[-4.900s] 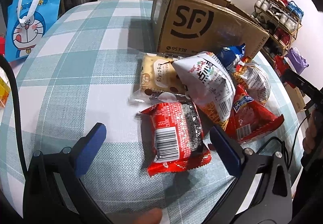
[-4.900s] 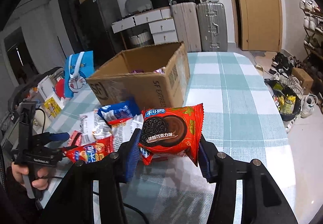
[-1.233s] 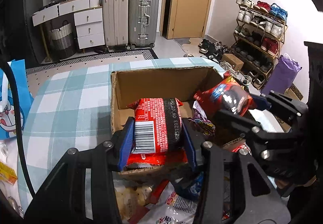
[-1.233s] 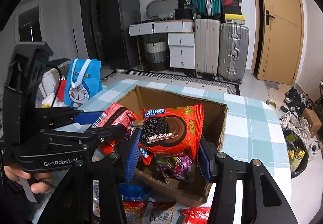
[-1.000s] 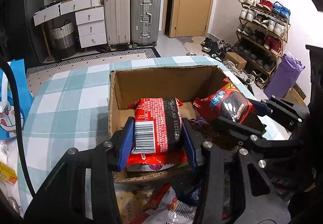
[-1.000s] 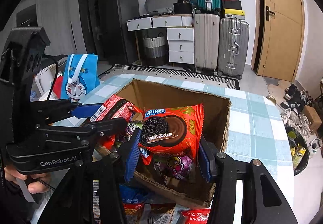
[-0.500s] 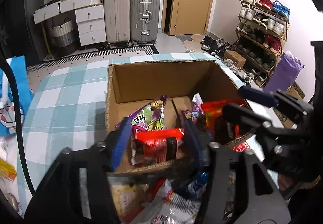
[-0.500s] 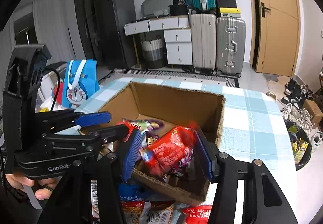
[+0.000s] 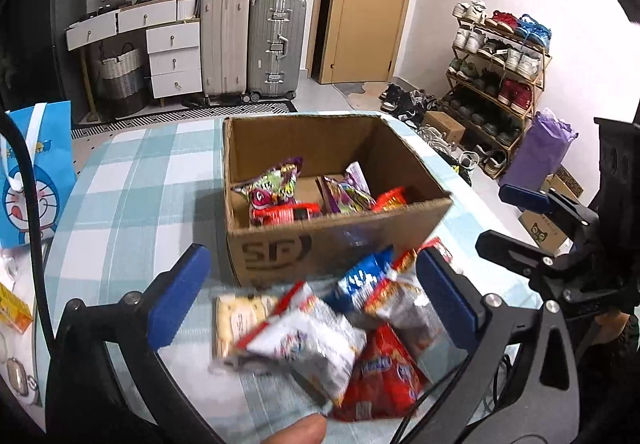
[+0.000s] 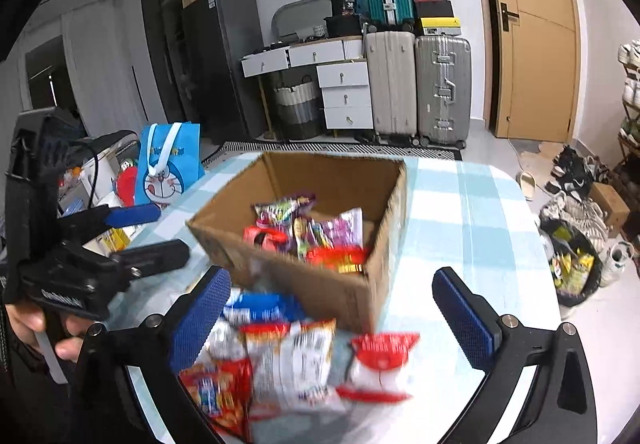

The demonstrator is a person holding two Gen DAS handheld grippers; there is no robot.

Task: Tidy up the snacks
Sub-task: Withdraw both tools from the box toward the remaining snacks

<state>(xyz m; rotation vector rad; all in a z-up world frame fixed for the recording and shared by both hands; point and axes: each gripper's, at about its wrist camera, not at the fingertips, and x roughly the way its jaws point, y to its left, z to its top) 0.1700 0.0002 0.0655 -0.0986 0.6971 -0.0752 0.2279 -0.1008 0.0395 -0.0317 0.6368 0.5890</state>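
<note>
Jaws of both the left gripper (image 9: 312, 294) and the right gripper (image 10: 332, 308) have just been opening and stand wide with nothing between the pads, over the loose heap of crinkly foil snack packets (image 9: 320, 332) lying on the checked tablecloth just before the brown cardboard box (image 9: 280, 248) — light, puffy, slippery bags with crushable contents, best pinched gently across the flat middle.

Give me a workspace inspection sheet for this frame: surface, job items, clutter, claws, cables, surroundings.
Surface: table under a teal and white check cloth.
Job's things: open cardboard box holding several snack packets; pile of loose snack packets on the cloth in front of the box, blurred.
Clutter: blue cartoon gift bag at the table's left edge; yellow item beside it.
Claws: left claw open, having just opened, nothing between the jaws; right claw open, having just opened, nothing between the jaws.
Cables: black cable running down the left side of the left view.
Surroundings: suitcases, white drawers, wooden door, shoe rack.
</note>
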